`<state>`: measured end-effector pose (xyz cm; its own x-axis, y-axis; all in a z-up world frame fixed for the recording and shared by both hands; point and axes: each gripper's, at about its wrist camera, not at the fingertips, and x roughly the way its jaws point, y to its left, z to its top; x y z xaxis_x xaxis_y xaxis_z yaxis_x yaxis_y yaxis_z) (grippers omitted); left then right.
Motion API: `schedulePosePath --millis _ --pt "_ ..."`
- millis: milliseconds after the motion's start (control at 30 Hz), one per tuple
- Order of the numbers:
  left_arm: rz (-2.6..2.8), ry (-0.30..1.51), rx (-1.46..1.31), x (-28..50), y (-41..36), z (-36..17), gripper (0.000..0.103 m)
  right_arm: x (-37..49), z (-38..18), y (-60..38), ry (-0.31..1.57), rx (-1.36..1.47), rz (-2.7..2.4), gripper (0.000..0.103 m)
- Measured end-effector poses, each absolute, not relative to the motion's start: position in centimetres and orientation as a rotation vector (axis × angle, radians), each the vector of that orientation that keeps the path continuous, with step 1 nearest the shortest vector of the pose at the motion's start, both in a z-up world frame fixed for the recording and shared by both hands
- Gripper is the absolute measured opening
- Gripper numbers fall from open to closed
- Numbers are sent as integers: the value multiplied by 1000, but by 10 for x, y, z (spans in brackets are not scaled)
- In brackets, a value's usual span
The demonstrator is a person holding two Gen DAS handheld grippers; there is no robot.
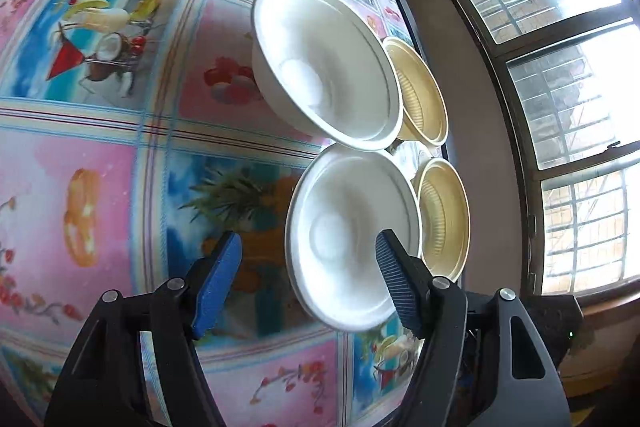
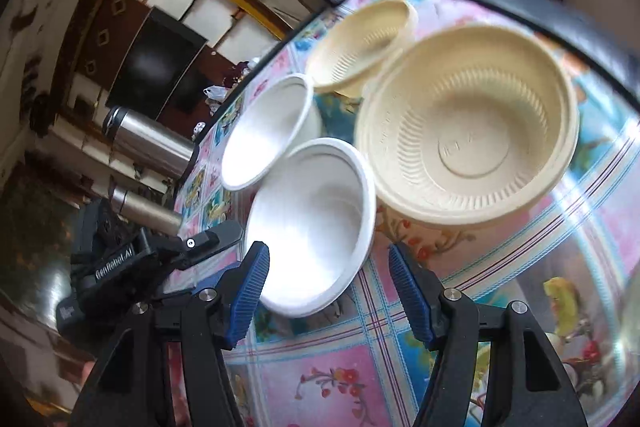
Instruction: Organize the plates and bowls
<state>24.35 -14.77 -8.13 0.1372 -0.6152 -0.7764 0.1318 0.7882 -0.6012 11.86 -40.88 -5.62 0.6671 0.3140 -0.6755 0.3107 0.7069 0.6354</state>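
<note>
Tools both spread wide, grasping nothing: left tool [image 1: 308, 283] straddling the rim of the near white bowl [image 1: 352, 239], right tool [image 2: 328, 291] hovering at that bowl too. Best pinched at the rim, lifted straight, nested into the far white bowl [image 1: 324, 63]. Beyond, two cream bowls [image 2: 468, 143] crowding close on the tabletop [image 1: 100, 147]; steel flasks [image 2: 148, 143] far left.

Left gripper [image 1: 308, 277]: black moulded frame, triangular cut-outs, silver round screws at the pivots, blue ribbed pads [image 1: 394, 279]. Right gripper [image 2: 328, 291]: same black frame, silver screws, blue ribbed pads [image 2: 250, 291]. White lettering shows on a black housing.
</note>
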Motion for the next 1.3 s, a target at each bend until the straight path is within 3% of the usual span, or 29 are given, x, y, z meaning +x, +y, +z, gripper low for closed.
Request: schedulePosePath --millis 300,500,633,800,867,967,1300 --pt "-579 1300 -421 243 -155 -88 69 123 -78 -419 816 935 -21 55" --pt "-553 1259 -426 244 -144 -89 67 131 -87 -414 833 935 4 38" --pt "-545 1231 -403 242 -142 -86 49 126 -80 -418 784 909 -35 27" --pt "-559 1233 -376 240 -146 -91 17 129 -84 -412 814 893 -24 15" --pt "-558 1224 -371 239 -144 -91 11 131 -85 -411 814 887 -24 14" --pt "-564 1216 -374 239 -144 -89 5 133 -84 -408 813 871 -23 13" --pt "-569 1235 -381 235 -139 -89 5 136 -84 -402 802 813 -39 9"
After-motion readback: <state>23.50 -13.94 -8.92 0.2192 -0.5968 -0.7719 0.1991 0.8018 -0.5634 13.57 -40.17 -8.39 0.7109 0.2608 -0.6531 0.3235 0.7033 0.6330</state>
